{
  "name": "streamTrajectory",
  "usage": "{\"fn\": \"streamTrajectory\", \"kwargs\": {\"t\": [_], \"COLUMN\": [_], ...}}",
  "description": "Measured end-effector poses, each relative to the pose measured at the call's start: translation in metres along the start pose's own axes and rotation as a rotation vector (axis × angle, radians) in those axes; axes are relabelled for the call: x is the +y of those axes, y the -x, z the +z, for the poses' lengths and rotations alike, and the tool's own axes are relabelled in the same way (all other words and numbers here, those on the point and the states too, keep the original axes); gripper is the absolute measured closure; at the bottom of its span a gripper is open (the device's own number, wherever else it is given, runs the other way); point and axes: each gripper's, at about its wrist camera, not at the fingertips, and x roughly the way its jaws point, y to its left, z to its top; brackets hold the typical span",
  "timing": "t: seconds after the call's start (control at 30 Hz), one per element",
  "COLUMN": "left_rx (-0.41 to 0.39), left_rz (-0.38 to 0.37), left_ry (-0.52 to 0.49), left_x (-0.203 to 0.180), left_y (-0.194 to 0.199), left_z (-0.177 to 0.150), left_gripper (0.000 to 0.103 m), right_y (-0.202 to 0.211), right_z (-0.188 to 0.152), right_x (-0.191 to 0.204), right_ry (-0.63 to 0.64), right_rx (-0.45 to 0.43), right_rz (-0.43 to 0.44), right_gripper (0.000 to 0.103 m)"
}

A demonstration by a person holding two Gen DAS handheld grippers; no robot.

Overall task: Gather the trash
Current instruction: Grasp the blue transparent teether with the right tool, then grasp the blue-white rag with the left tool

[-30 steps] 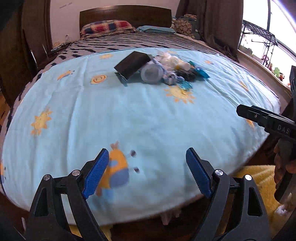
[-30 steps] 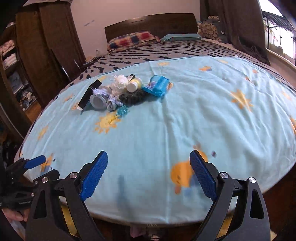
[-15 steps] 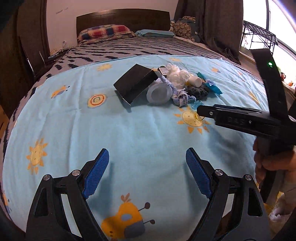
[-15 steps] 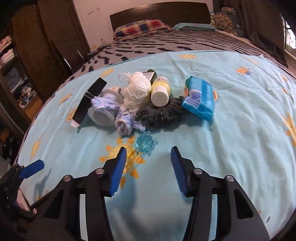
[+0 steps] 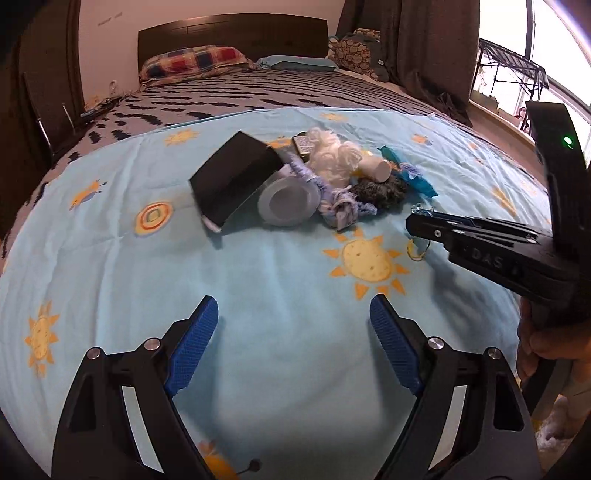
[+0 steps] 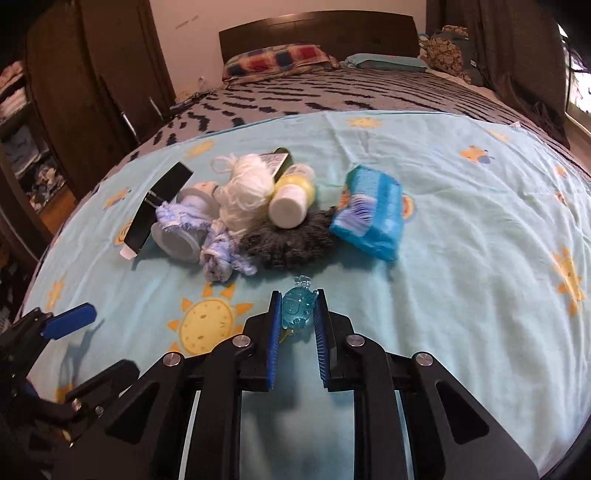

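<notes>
A pile of trash lies on the light blue sheet [image 6: 461,258]: a black box [image 5: 236,177], a grey tub [image 6: 181,242], white yarn [image 6: 245,195], a yellow bottle [image 6: 291,201], a dark fuzzy pad [image 6: 291,243], a blue packet [image 6: 369,218] and a pale blue cloth [image 6: 218,258]. My right gripper [image 6: 298,308] is shut on a small clear blue plastic toy [image 6: 297,306], just in front of the pile. In the left wrist view it shows side-on [image 5: 417,221]. My left gripper [image 5: 291,332] is open and empty, over bare sheet before the pile.
The bed runs back to a striped blanket [image 5: 258,92], pillows [image 5: 192,62] and a dark headboard [image 5: 232,31]. A dark wardrobe [image 6: 92,74] stands on the left. Curtains [image 5: 424,48] and a window are on the right.
My right gripper moved forward to the blue toy and closed on it. My left gripper moved a little closer to the pile, still open.
</notes>
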Motion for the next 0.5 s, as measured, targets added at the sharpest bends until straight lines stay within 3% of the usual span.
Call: {"fn": "streamTrajectory", "kwargs": {"t": [0.03, 0.1, 0.3, 0.5], "left_rx": [0.005, 0.018, 0.029, 0.062], "left_rz": [-0.018, -0.041, -0.077, -0.047], "left_ry": [0.005, 0.006, -0.008, 0.012], "left_x": [-0.003, -0.009, -0.026, -0.026], "left_y": [-0.004, -0.011, -0.038, -0.065], "left_z": [0.004, 0.01, 0.031, 0.049], "left_gripper": [0.037, 0.044, 0.052, 0.054], "right_y": [0.004, 0.01, 0.029, 0.047], "right_z": [0.0, 0.0, -0.006, -0.015], "right_x": [-0.004, -0.009, -0.024, -0.036], "right_ry": [-0.003, -0.01, -0.026, -0.028], "right_rx": [-0.008, -0.019, -0.04, -0.054], "right_rz": [-0.003, -0.005, 0.005, 0.02], "right_gripper": [0.085, 0.085, 0.085, 0.085]}}
